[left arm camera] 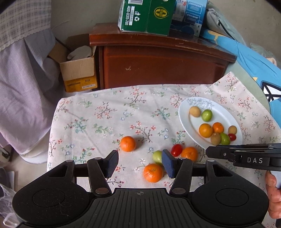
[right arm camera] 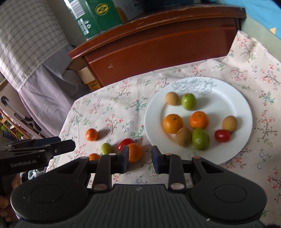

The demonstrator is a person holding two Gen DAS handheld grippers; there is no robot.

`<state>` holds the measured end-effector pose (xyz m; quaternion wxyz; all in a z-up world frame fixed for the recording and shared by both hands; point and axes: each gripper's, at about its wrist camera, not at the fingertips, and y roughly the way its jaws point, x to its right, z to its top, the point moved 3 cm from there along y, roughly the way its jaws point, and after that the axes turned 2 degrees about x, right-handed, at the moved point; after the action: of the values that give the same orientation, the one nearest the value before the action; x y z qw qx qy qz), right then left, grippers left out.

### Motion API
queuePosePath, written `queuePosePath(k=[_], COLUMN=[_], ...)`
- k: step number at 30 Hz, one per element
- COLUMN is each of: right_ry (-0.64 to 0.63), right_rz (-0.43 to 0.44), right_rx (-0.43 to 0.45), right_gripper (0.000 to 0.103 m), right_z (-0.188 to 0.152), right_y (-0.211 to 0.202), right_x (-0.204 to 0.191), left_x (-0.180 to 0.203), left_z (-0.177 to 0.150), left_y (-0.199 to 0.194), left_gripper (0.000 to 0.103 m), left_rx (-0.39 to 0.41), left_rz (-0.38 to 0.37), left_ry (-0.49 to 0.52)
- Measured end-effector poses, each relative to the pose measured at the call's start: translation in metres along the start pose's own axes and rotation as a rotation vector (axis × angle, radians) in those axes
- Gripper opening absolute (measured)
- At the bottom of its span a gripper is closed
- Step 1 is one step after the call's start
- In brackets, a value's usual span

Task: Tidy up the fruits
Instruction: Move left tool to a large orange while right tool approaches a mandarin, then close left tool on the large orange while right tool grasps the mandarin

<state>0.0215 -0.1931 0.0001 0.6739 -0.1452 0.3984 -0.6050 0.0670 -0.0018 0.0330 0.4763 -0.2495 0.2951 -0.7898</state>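
Observation:
Loose on the flowered cloth lie three oranges, a green fruit and a red tomato. My left gripper hovers open above the nearest orange, its pads clear of it. The white plate holds several fruits: oranges, green ones, brown ones and a tomato. At the plate's near-left rim my right gripper stands open by a narrow gap, with only cloth between its fingers. One loose orange shows just behind its left finger.
A brown wooden cabinet stands behind the cloth, with green and blue cartons on top. An open cardboard box sits to its left beside hanging checked fabric. Blue fabric lies at the right. A hand grips the right tool.

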Motion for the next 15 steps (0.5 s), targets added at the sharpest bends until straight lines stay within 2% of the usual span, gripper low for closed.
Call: queuePosePath(k=[15], right_ry=[0.008], right_rz=[0.002], right_rx=[-0.032], right_gripper=[0.030], right_z=[-0.007], right_y=[0.030], right_x=[-0.003], left_x=[0.006], left_z=[-0.022], left_y=[0.033], left_gripper=[0.052], left_rx=[-0.081], left_rz=[-0.031], left_ry=[-0.005])
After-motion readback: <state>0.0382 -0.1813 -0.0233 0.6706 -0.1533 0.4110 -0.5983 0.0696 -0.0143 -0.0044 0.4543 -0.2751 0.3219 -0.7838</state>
